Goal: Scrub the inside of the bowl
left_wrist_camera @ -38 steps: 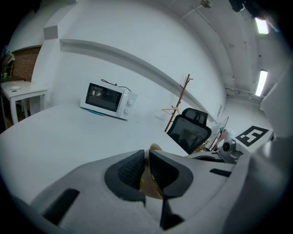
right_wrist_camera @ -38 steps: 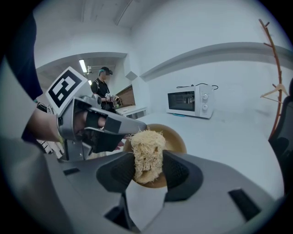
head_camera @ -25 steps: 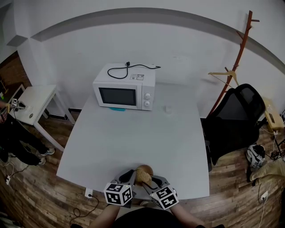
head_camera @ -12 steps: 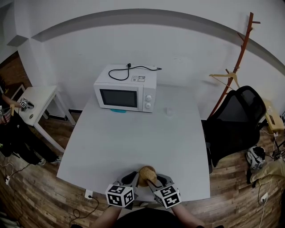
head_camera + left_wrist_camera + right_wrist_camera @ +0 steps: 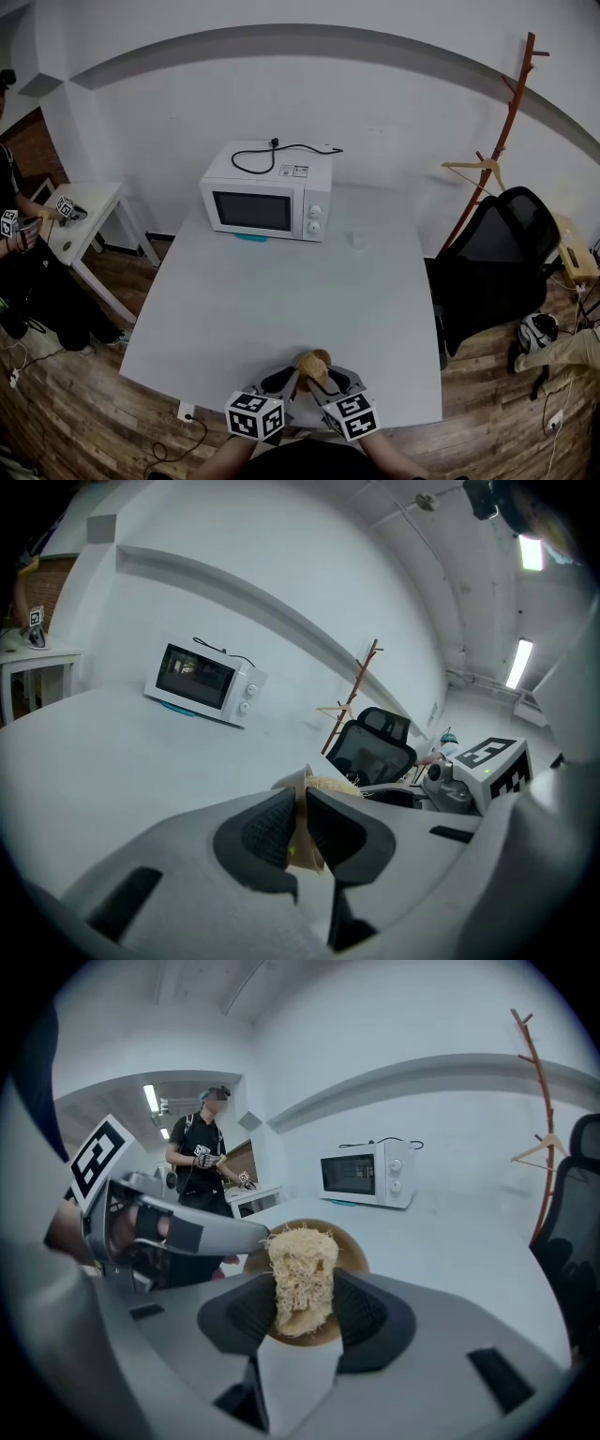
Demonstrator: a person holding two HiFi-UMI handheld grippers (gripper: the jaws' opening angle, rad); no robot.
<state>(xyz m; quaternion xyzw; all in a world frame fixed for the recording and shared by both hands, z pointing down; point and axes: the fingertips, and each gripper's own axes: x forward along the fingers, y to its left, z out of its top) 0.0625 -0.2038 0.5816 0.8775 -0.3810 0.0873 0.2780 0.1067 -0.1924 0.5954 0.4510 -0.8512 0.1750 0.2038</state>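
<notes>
A brown wooden bowl [image 5: 310,359] is held up at the table's near edge. My left gripper [image 5: 289,378] is shut on the bowl's rim; in the left gripper view the thin brown bowl wall [image 5: 305,847] is pinched between the dark pads of the left gripper [image 5: 302,819]. My right gripper [image 5: 322,378] is shut on a pale, fibrous scrubber [image 5: 302,1274]. Seen from the right gripper [image 5: 302,1305], the scrubber stands in front of the bowl's inside [image 5: 351,1252]. A tuft of the scrubber [image 5: 332,786] shows over the rim.
On the grey table [image 5: 281,291], a white microwave [image 5: 265,201] with a black cord on top stands at the back, with a small white object [image 5: 357,240] to its right. A black office chair [image 5: 492,253] and coat stand [image 5: 508,103] are right; a side table [image 5: 84,202] and a person [image 5: 19,253] are left.
Both grippers keep their holds; the bowl and grippers have shifted slightly to the right. The person at the far left has moved.
</notes>
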